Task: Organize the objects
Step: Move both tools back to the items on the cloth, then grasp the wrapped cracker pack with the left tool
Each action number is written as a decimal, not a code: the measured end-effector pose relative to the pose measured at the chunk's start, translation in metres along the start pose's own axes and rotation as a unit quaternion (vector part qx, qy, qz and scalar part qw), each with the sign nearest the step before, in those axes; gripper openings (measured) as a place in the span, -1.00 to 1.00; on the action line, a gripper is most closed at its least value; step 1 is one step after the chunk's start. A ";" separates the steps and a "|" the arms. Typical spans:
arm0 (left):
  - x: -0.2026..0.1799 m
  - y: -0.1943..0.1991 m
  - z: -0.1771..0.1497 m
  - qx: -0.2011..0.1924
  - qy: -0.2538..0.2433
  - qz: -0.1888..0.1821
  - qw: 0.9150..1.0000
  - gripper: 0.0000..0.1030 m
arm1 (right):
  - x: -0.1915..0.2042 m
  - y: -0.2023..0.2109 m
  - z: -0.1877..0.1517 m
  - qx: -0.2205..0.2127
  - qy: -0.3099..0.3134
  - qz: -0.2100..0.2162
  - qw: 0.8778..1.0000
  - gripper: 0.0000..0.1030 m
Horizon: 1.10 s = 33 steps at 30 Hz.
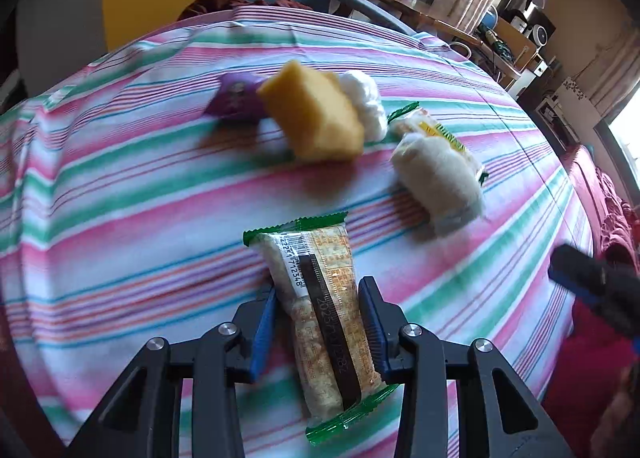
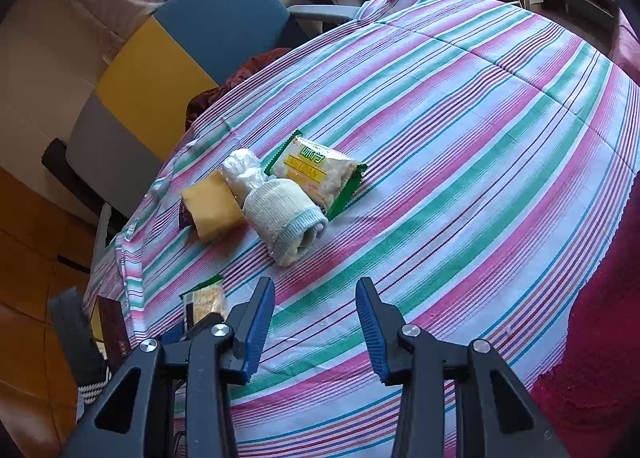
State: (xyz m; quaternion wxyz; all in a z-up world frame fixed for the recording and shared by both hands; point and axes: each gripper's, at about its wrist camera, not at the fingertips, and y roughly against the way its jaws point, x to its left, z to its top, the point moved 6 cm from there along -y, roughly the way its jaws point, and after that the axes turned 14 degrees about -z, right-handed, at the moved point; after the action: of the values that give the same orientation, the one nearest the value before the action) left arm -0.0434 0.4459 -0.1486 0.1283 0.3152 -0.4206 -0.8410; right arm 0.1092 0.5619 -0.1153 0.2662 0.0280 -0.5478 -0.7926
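Gripping the near snack pack (image 1: 320, 306) squarely between its pads on the striped cloth (image 1: 120, 193), the left gripper (image 1: 319, 318) should lift it straight, while the right gripper (image 2: 316, 322) hangs empty, jaws apart, short of the sock roll (image 2: 286, 217).

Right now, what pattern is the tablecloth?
Pink, green and white stripes on the tablecloth, clearest from the right wrist.
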 end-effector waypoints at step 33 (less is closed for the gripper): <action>0.016 0.035 -0.052 -0.092 -0.065 -0.011 0.994 -0.20 | 0.020 -0.019 -0.013 0.018 0.081 -0.077 0.994 -0.18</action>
State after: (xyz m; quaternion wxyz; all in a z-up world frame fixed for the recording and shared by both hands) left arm -0.0243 0.3840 -0.1508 0.1200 0.2511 -0.3454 -0.8962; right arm 0.0885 0.5466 -0.1323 0.2472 0.1389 -0.5353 -0.7956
